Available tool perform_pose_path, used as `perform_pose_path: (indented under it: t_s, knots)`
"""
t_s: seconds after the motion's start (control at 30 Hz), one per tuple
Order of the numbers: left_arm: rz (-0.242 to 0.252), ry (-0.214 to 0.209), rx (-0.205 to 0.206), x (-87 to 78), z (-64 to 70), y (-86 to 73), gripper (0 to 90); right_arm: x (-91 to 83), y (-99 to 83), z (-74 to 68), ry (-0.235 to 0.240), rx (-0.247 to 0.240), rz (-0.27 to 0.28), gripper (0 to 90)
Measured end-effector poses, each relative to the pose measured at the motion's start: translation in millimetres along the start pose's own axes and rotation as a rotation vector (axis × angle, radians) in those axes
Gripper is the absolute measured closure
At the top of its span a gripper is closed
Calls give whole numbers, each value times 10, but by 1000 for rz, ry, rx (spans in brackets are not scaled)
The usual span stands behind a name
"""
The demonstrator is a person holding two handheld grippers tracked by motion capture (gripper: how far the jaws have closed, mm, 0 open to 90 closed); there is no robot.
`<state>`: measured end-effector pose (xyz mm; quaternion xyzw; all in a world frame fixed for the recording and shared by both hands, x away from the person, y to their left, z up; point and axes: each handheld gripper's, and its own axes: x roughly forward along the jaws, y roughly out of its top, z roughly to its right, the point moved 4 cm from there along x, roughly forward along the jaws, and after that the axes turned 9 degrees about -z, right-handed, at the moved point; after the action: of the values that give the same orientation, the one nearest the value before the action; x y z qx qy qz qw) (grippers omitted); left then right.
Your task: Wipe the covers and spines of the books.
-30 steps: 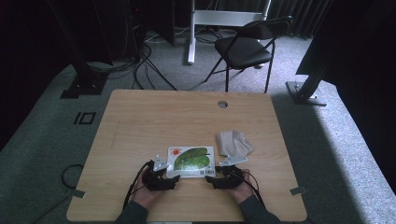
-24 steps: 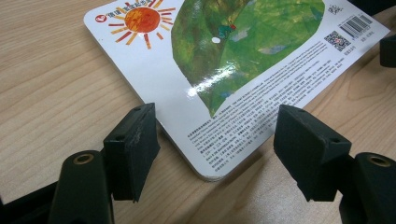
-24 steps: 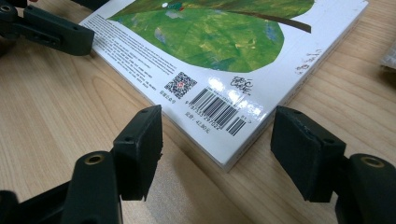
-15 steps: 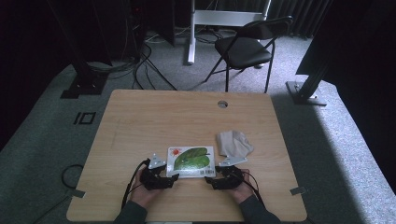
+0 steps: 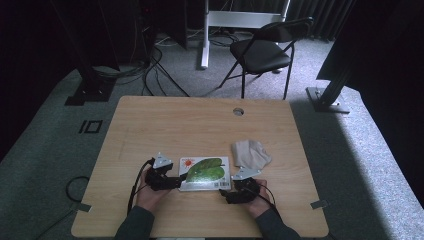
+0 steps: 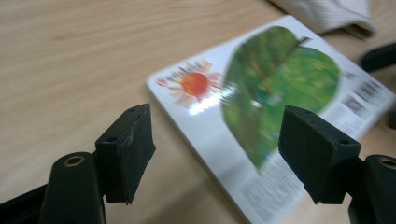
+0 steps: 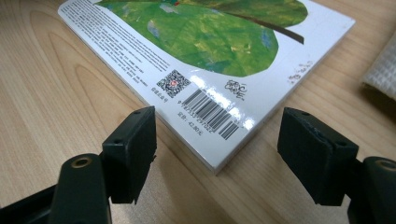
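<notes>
High view puts the book [image 5: 206, 173] flat on the bench [image 5: 200, 125], a little below the middle of the frame, back cover up with a green leaf and a small orange sun printed on white. The left tool [image 5: 176, 183] sits at the book's lower left corner, held in a hand [image 5: 150, 192]; in the left gripper view its jaws stand spread wide, the book's edge lying between and beyond them, slightly blurred. The right tool [image 5: 226, 195] sits just below the book's lower right corner; in the right gripper view its jaws are also spread wide, the barcode corner between them, untouched. A crumpled beige cloth [image 5: 250, 152] lies just right of the book's upper right corner.
</notes>
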<state>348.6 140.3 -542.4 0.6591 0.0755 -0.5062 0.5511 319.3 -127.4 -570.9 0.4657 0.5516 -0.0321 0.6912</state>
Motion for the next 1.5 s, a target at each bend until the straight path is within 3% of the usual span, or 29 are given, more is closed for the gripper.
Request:
perform_pose_path:
  t_s: [0.1, 0.3, 0.53, 0.57, 0.77, 0.9, 1.0, 1.1, 1.3, 1.5]
  knots:
    - [4, -10, -16, 50, -70, 98, 267, -4, 13, -14, -14, -13, 3, 279]
    - [-12, 17, -21, 180, -149, 242, 278, -14, 39, -45, -42, -51, 11, 261]
    - [-30, -17, -33, 331, -207, 327, 326, 12, 44, -39, -48, -52, 6, 244]
    - [-33, -39, -49, 393, -226, 332, 367, 22, 47, -37, -48, -54, 3, 243]
    - [-74, -55, -86, 533, -276, 297, 379, 58, 50, -27, -51, -56, -6, 238]
    - [-69, -64, -96, 544, -285, 311, 383, 61, 54, -29, -62, -65, -6, 227]
    - [-71, -101, -101, 545, -260, 311, 396, 67, 59, -37, -66, -72, -8, 224]
    - [-72, -92, -95, 540, -246, 313, 388, 77, 60, -36, -58, -70, -14, 220]
    - [-27, -126, -115, 440, -254, 328, 395, 112, 68, -42, -51, -74, -27, 186]
    - [16, -139, -104, 342, -229, 364, 394, 144, 86, -53, -65, -76, -41, 125]
